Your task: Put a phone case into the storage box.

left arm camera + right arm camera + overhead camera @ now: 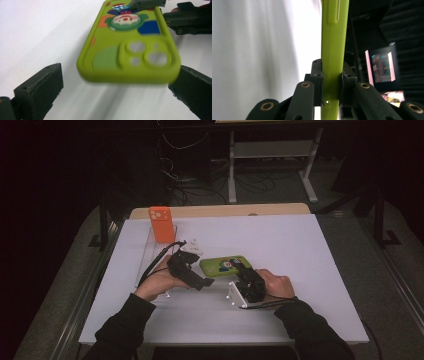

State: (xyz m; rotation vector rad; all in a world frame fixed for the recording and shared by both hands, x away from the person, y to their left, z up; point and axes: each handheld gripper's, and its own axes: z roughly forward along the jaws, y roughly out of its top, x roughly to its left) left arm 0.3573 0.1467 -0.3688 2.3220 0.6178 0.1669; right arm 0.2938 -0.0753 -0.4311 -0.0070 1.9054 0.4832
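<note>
Right gripper view: green phone case (333, 50) between gripper (332, 85) pads.

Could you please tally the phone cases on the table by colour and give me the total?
Orange phone case: 1, standing in the clear stand at the table's left.
Green phone case: 1, clamped at one end by the right gripper, its camera end between the open pads of the left gripper.
Total: 2
</note>
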